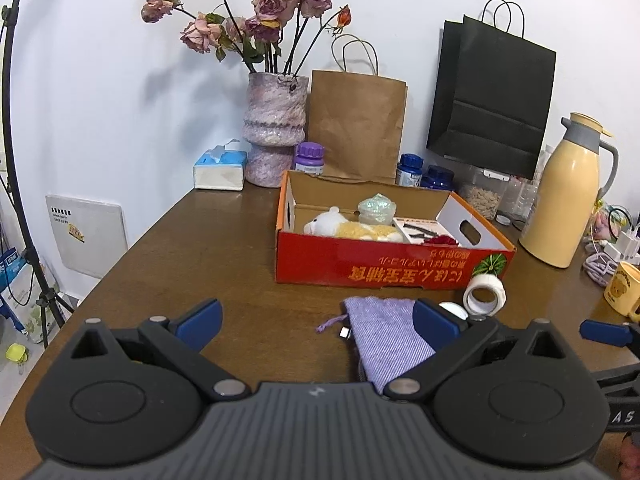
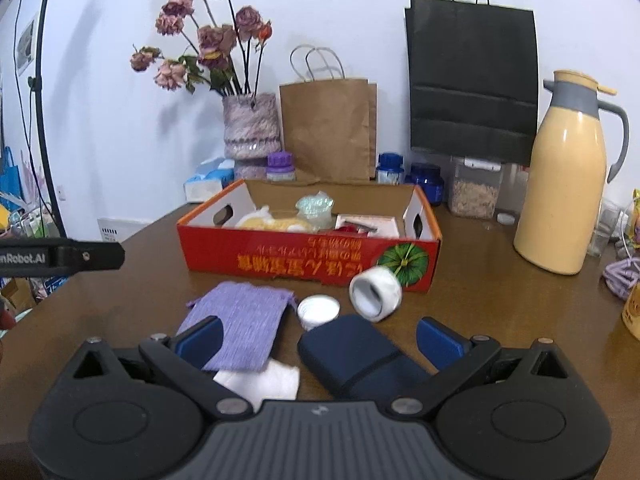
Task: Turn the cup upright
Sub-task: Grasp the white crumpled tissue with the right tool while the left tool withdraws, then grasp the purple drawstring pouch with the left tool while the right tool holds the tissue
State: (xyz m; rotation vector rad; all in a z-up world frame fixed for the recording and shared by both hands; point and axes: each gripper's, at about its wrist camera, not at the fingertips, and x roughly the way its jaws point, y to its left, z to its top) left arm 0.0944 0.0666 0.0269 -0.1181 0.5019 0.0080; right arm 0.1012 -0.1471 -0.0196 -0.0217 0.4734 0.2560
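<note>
A small white cup-like cylinder [image 1: 484, 293] [image 2: 375, 294] lies on its side on the brown table [image 1: 200, 256], just in front of the red box's right corner, its opening facing me. A yellow mug with a bear print [image 1: 622, 290] stands at the far right edge; only a sliver of it [image 2: 633, 314] shows in the right wrist view. My left gripper [image 1: 318, 320] is open over the table, left of the white cylinder. My right gripper [image 2: 320, 338] is open, low and short of the cylinder, with nothing between its fingers.
A red cardboard box [image 1: 384, 268] [image 2: 304, 264] holding a plush toy sits mid-table. A purple pouch [image 1: 384, 334] [image 2: 240, 320], a white cap [image 2: 318, 310], a dark blue case [image 2: 360, 364] and a tissue [image 2: 260, 380] lie in front. A yellow thermos [image 1: 560, 200] [image 2: 560, 184], jars, paper bags and a vase line the back.
</note>
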